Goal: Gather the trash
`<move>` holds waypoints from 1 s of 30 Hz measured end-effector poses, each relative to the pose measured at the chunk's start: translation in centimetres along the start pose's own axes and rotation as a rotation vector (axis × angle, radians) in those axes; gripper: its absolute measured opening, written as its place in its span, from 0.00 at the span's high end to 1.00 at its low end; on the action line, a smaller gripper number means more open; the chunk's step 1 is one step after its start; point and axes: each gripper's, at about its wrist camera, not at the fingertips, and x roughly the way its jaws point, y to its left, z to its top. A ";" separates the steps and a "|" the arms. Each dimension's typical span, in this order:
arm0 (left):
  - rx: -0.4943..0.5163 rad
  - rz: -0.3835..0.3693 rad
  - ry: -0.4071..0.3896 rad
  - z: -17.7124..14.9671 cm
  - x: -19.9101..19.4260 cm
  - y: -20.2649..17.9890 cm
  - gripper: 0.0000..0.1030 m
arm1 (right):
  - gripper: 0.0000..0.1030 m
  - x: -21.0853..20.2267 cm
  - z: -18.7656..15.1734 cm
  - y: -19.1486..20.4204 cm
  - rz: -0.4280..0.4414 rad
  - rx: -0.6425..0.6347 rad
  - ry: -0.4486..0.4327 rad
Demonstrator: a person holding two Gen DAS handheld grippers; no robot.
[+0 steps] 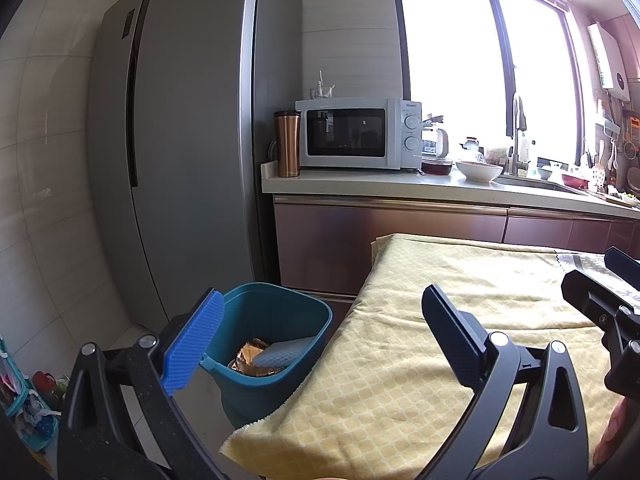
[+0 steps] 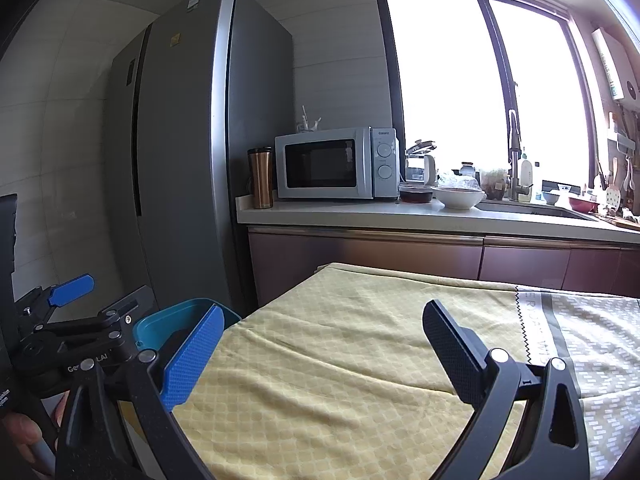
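Nearest the lens in the left wrist view: left gripper (image 1: 320,334), jaws spread wide and holding nothing, blue-padded finger over a teal trash bin (image 1: 276,360), black finger over a yellow cloth (image 1: 420,360) covering the desk. Bin standing on the floor, touching the desk's left edge, partly overlapped by the hanging cloth corner. Inside the bin: crumpled gold foil wrapper (image 1: 250,358) beside a pale blue-grey piece, too unclear to identify. Right gripper (image 2: 322,338) likewise spread wide and empty, poised above the yellow cloth. At the far right of the desk, a grey-and-white patterned cloth (image 2: 592,336) laid over the yellow one. Seen from the right wrist view, left gripper off to the left, close by the bin's rim. Behind the desk: tall grey refrigerator (image 1: 180,140), then a kitchen counter (image 1: 380,186) carrying a copper travel mug (image 1: 287,144), a white microwave (image 1: 358,134), a white bowl (image 1: 479,171) and a sink faucet (image 1: 519,136) under a bright window.
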 end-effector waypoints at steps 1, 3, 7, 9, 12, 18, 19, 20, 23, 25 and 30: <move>0.000 0.000 -0.001 0.0 0.0 0.0 0.05 | 0.07 0.0 0.0 0.0 -0.001 0.002 0.001; -0.001 0.000 -0.002 -0.1 0.0 0.0 0.05 | 0.07 -0.1 0.0 -0.1 -0.004 0.004 -0.002; -0.001 -0.001 -0.003 -0.1 0.0 0.0 0.05 | 0.07 -0.2 -0.1 -0.3 -0.006 0.005 -0.005; 0.000 0.000 -0.004 -0.1 0.0 -0.1 0.05 | 0.07 -0.2 -0.2 -0.3 -0.007 0.006 -0.003; 0.001 -0.002 -0.005 -0.1 0.0 0.0 0.05 | 0.07 -0.2 -0.2 -0.4 -0.009 0.008 -0.002; 0.002 -0.004 -0.007 -0.1 0.0 -0.2 0.05 | 0.07 -0.3 -0.3 -0.4 -0.010 0.008 -0.003; 0.002 -0.004 -0.008 -0.1 0.0 -0.2 0.05 | 0.07 -0.2 -0.3 -0.4 -0.008 0.008 -0.002; 0.003 -0.003 -0.008 -0.1 0.0 -0.2 0.05 | 0.07 -0.1 -0.2 -0.4 -0.008 0.008 -0.001; 0.002 -0.004 -0.008 -0.1 0.0 -0.2 0.05 | 0.07 -0.1 -0.2 -0.5 -0.006 0.010 0.001; 0.004 -0.004 -0.009 -0.1 0.0 -0.3 0.05 | 0.07 -0.1 -0.3 -0.5 -0.007 0.010 0.000; 0.002 -0.006 -0.008 -0.1 0.0 -0.3 0.05 | 0.07 -0.1 -0.2 -0.5 -0.009 0.012 0.002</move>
